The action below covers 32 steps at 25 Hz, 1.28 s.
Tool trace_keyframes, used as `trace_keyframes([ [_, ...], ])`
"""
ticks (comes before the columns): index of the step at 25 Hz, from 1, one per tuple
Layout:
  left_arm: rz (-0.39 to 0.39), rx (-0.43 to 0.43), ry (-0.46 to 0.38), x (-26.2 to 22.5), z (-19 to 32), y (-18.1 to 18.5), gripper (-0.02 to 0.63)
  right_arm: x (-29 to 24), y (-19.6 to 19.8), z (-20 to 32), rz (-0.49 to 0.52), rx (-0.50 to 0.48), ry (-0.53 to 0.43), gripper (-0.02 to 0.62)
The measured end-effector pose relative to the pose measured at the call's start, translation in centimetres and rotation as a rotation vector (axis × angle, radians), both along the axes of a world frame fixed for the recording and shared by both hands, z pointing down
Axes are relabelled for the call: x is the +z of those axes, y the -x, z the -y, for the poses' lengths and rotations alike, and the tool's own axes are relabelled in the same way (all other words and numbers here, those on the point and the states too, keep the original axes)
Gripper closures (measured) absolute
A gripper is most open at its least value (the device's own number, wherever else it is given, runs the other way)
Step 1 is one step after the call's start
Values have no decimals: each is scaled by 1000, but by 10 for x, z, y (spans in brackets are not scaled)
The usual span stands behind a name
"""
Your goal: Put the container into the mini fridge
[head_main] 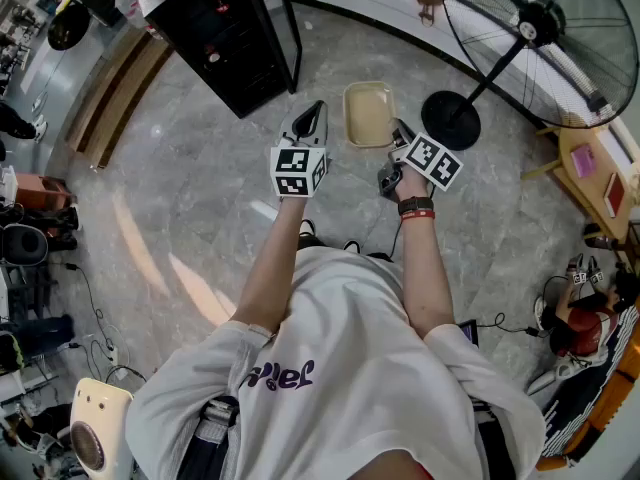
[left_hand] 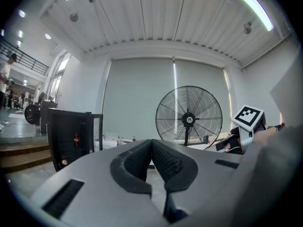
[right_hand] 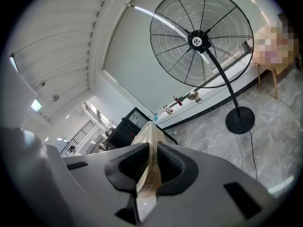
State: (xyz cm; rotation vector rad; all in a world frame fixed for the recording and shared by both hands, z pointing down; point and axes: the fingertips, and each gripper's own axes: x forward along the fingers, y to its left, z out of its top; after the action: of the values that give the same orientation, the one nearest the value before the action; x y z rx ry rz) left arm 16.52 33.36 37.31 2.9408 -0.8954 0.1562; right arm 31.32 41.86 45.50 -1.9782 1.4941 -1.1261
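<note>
A shallow beige container [head_main: 368, 114] hangs over the floor, and my right gripper [head_main: 398, 140] is shut on its near rim. In the right gripper view the container [right_hand: 147, 148] stands edge-on between the pads. The black mini fridge [head_main: 222, 30] stands at the upper left with its glass door swung open; it also shows in the left gripper view [left_hand: 70, 136] and the right gripper view [right_hand: 129, 126]. My left gripper [head_main: 308, 123] is level, left of the container, shut with nothing between its pads [left_hand: 152, 161].
A large black pedestal fan [head_main: 540, 28] stands to the right, its round base [head_main: 451, 119] close beside the container. A wooden step [head_main: 118, 93] runs left of the fridge. A low wooden stool [head_main: 590, 173] and a seated person [head_main: 585, 318] are at the far right.
</note>
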Motion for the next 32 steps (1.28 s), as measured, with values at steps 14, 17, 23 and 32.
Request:
trace_keyframes([
  [14, 4, -16, 10, 2, -20, 8, 586, 2, 9, -4, 47, -24, -25, 532],
  [17, 4, -38, 21, 3, -11, 15, 586, 4, 18, 8, 57, -47, -14, 532],
  [23, 6, -66, 55, 19, 23, 27, 586, 20, 31, 43, 83, -67, 8, 532],
  [32, -20, -78, 42, 16, 101, 24, 586, 15, 30, 122, 76, -82, -11, 532],
])
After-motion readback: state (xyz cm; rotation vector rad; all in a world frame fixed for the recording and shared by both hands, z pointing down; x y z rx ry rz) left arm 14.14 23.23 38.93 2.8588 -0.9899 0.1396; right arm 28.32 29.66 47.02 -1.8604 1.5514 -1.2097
